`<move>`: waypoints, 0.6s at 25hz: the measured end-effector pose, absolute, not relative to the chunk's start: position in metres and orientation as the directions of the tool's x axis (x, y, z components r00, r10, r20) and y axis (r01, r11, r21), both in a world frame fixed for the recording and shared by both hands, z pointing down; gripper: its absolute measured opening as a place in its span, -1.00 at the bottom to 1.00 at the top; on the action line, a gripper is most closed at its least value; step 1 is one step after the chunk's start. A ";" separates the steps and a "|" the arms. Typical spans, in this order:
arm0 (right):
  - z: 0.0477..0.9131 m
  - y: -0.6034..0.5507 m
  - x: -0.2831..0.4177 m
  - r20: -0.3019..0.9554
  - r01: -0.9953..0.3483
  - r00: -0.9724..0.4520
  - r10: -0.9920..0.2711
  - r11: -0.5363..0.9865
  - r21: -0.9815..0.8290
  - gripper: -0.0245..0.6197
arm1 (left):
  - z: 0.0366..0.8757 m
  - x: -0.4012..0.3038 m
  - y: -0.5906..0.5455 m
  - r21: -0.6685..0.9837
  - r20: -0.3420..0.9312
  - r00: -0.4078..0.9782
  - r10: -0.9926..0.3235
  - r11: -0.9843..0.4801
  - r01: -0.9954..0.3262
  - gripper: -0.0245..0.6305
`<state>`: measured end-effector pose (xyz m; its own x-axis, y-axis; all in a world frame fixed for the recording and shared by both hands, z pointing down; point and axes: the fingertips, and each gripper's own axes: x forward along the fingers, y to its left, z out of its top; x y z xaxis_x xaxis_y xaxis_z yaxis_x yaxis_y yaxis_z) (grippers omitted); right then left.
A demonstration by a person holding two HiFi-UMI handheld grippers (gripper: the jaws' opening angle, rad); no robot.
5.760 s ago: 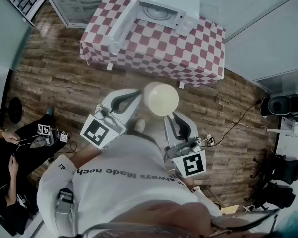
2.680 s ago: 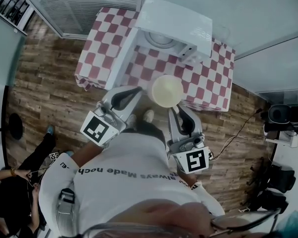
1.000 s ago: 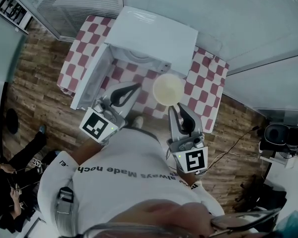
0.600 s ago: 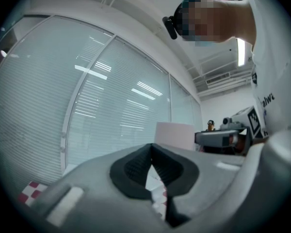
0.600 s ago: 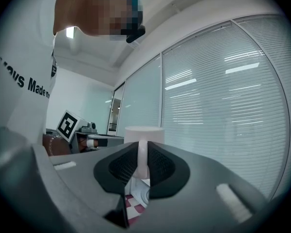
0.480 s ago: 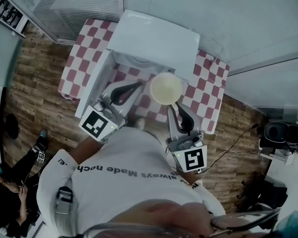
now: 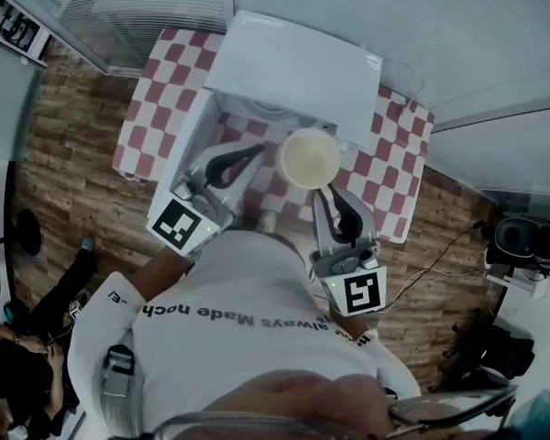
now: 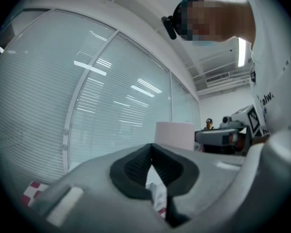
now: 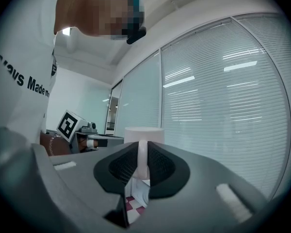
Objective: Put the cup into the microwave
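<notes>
Head view: cup (image 7: 310, 158), pale, seen mouth-up from above, held in the air just in front of the microwave's open front and not inside the cavity; how high it hangs over the cloth cannot be told. Right gripper (image 7: 328, 189) is clenched on the cup's handle (image 9: 142, 160): in the right gripper view the white strip of the handle stands upright between the two dark ribbed pads, with the cup body just beyond the jaw tips. Left gripper (image 7: 259, 148) is closed with nothing in it; in the left gripper view its pads meet at the tips, and the cup shows past them to the right, apart from that gripper. Both grippers point level toward the microwave (image 7: 298, 62), left gripper beside the cup on its left. Microwave is white, its door (image 7: 194, 131) swung open to the left, running down alongside the left gripper. It stands on a table with a red-and-white checked cloth (image 7: 156, 108). Wood-plank floor (image 7: 73, 172) lies around the table, and window blinds (image 7: 119, 7) run behind it. Person's white shirt (image 7: 238, 319) fills the lower part of the head view.
</notes>
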<state>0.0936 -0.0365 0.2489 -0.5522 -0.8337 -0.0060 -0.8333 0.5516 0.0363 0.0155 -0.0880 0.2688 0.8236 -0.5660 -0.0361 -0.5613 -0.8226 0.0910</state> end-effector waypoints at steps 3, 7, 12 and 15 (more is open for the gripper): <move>0.258 -0.040 0.092 0.005 -0.838 -0.545 -0.838 0.545 0.034 -0.78 | 0.278 0.014 -0.092 0.100 -0.027 0.827 -0.562 -0.824 -0.557 -0.92; 0.272 -0.044 0.091 0.027 -0.839 -0.543 -0.839 0.544 0.028 -0.78 | 0.289 0.015 -0.096 0.111 -0.017 0.832 -0.554 -0.828 -0.549 -0.92; 0.289 -0.049 0.091 0.051 -0.844 -0.534 -0.844 0.535 0.023 -0.78 | 0.304 0.015 -0.102 0.117 -0.013 0.832 -0.554 -0.828 -0.549 -0.92; 0.295 -0.051 0.090 0.056 -0.845 -0.533 -0.844 0.535 0.019 -0.78 | 0.314 0.015 -0.105 0.122 -0.010 0.832 -0.555 -0.826 -0.550 -0.92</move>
<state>0.0896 -0.0514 0.2953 -0.5334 -0.8440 0.0564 -0.8446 0.5351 0.0191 0.0146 -0.1053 0.3137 0.8319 -0.5549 -0.0103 -0.5497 -0.8264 0.1220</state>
